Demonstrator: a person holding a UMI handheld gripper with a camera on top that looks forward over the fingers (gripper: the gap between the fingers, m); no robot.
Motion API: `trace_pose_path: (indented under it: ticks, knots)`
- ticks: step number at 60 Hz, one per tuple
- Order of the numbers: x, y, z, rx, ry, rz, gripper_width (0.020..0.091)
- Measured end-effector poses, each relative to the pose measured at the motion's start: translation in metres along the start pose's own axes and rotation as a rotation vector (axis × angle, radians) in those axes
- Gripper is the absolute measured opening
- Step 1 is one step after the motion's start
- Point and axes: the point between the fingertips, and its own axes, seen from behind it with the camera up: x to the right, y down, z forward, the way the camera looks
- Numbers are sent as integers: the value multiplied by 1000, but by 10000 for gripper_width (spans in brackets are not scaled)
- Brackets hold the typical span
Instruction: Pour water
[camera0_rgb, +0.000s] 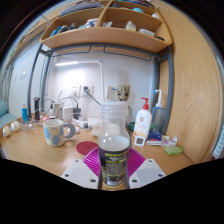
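Note:
A clear plastic bottle (114, 150) with a dark label stands upright between my fingers, its white cap near shelf height. My gripper (114, 168) is shut on the bottle, with the pink pads (94, 160) pressing both sides of its labelled lower half. A glass mug (55, 130) with a handle stands on the wooden desk (30, 150), ahead and to the left of the bottle. A dark red coaster (86, 147) lies on the desk just beyond the left finger.
A white pump bottle (144, 123) with a red label stands ahead to the right, with a green sponge (173, 150) further right. Small jars and bottles line the wall at the back left. A wooden shelf (105, 35) hangs overhead.

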Motion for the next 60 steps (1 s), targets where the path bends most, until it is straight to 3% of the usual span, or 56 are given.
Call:
trace_pose_path:
  ticks: [10,26,44,60]
  knots:
    - [-2,0,-1,-8,-10,-6,250]
    - [2,-19,-6,1,-5,-76,250]
    - [-16,-80,43,46,64,-922,250]
    - [-71,-115,90,176,101,-1538,250]
